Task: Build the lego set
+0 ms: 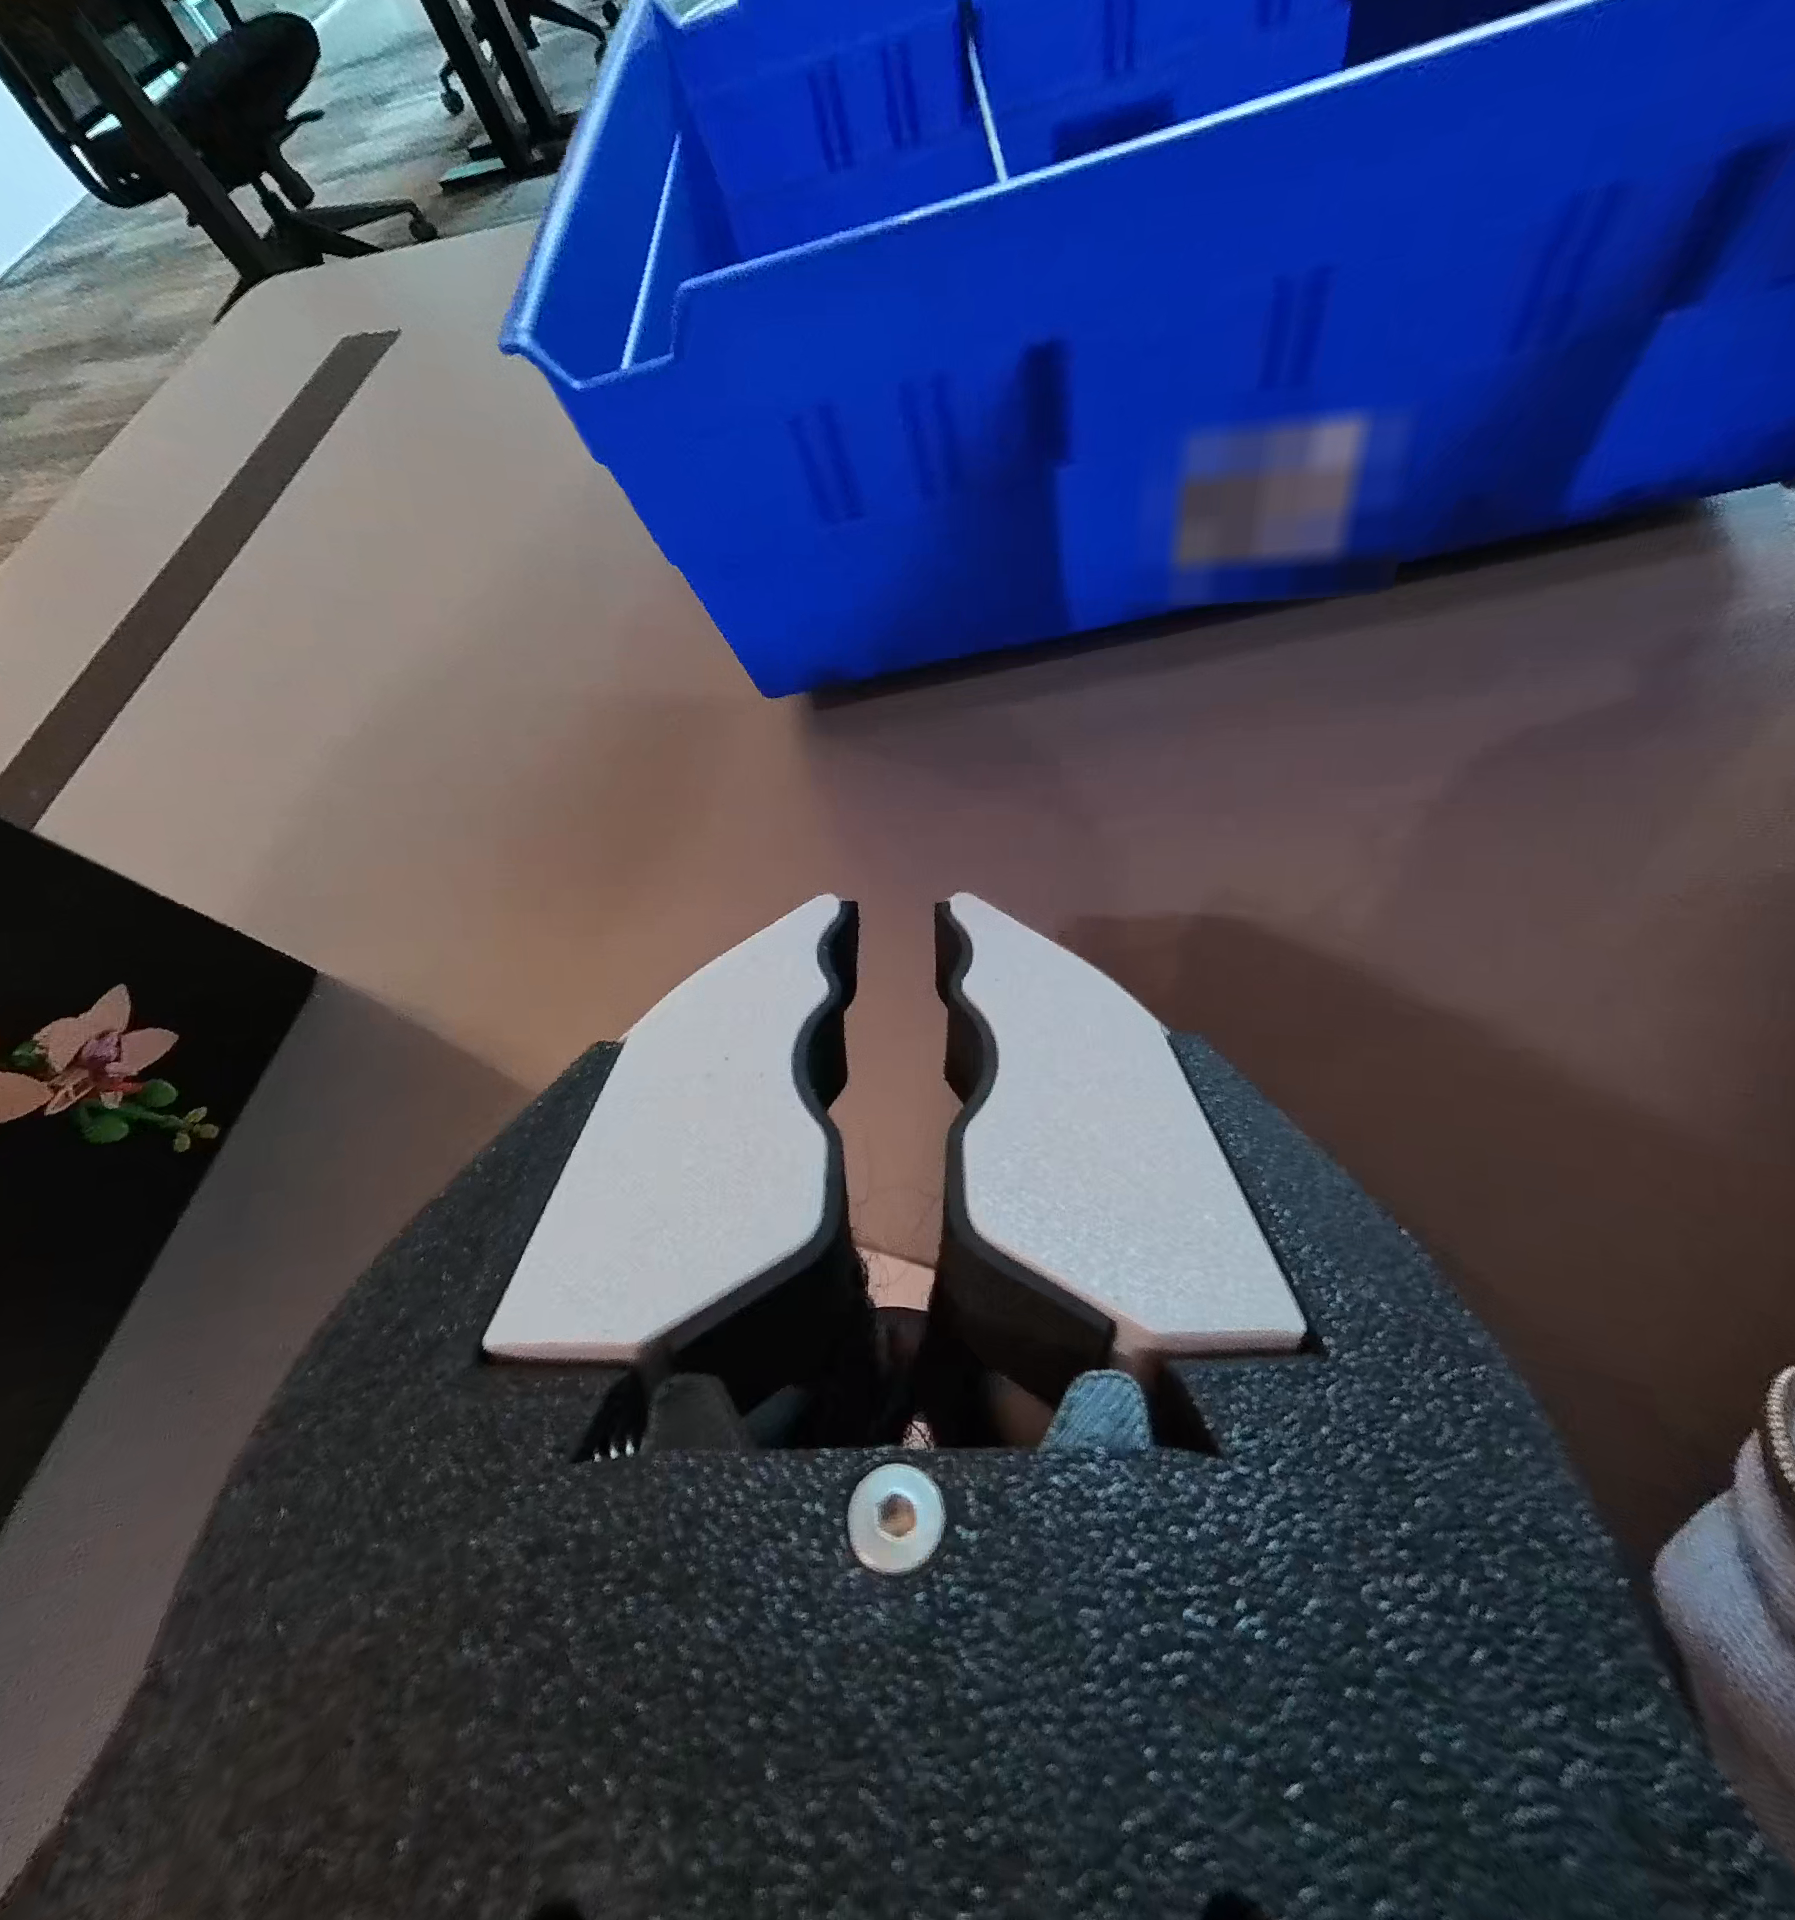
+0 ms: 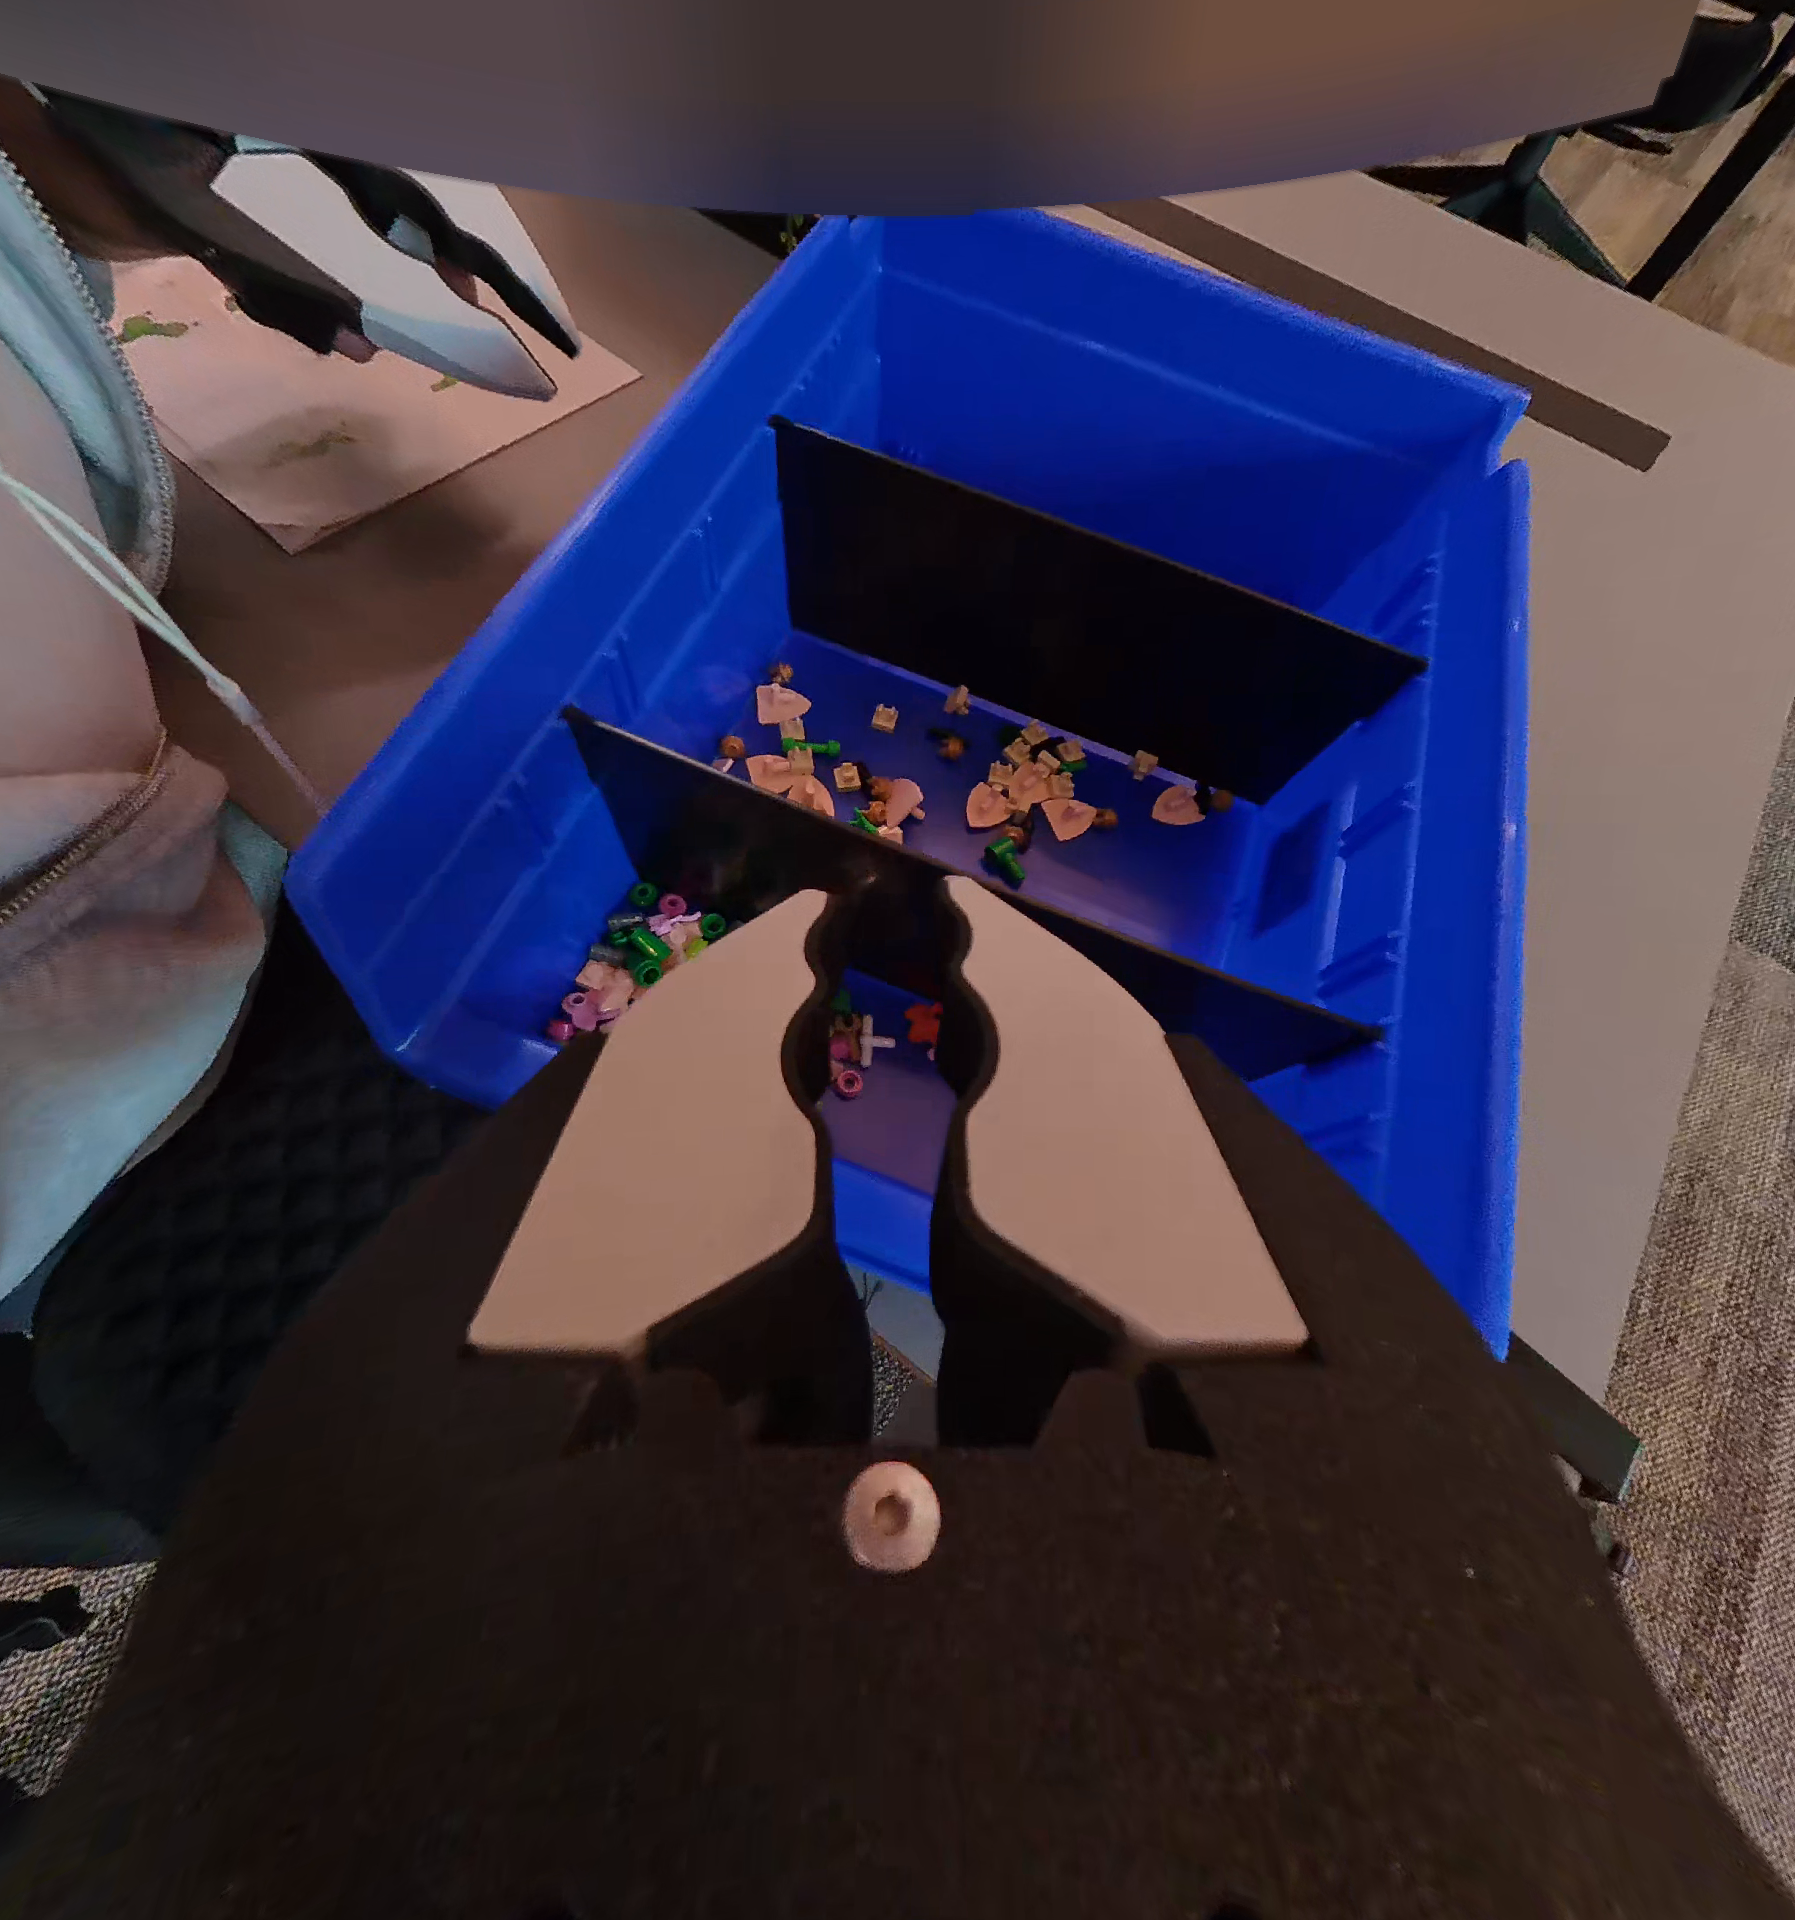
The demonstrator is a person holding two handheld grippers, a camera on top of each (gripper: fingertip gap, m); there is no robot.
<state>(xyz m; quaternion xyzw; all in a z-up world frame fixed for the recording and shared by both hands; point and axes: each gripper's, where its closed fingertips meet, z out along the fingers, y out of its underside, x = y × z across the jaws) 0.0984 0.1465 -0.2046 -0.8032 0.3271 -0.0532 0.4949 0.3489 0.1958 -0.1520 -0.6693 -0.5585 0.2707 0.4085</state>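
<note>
- Only the right wrist view looks down into the blue bin (image 2: 1392,935): two black dividers (image 2: 1101,582) split it into compartments, with lego pieces (image 2: 976,790) scattered across the middle one and more in the near one; the far compartment's floor is hidden behind a divider.
- The right gripper (image 2: 888,894) hangs above the near divider, tips almost meeting, with nothing visibly held.
- That view also catches the left gripper (image 2: 519,353) over a pale printed sheet (image 2: 353,447) near the table's far left.
- The left wrist view shows only the bin's outer wall (image 1: 1080,436), standing on the brown table (image 1: 405,727).
- The left gripper (image 1: 895,914) is slightly parted and empty, low over bare table.
- At the left edge lies a black box with orchid artwork (image 1: 72,1070).
</note>
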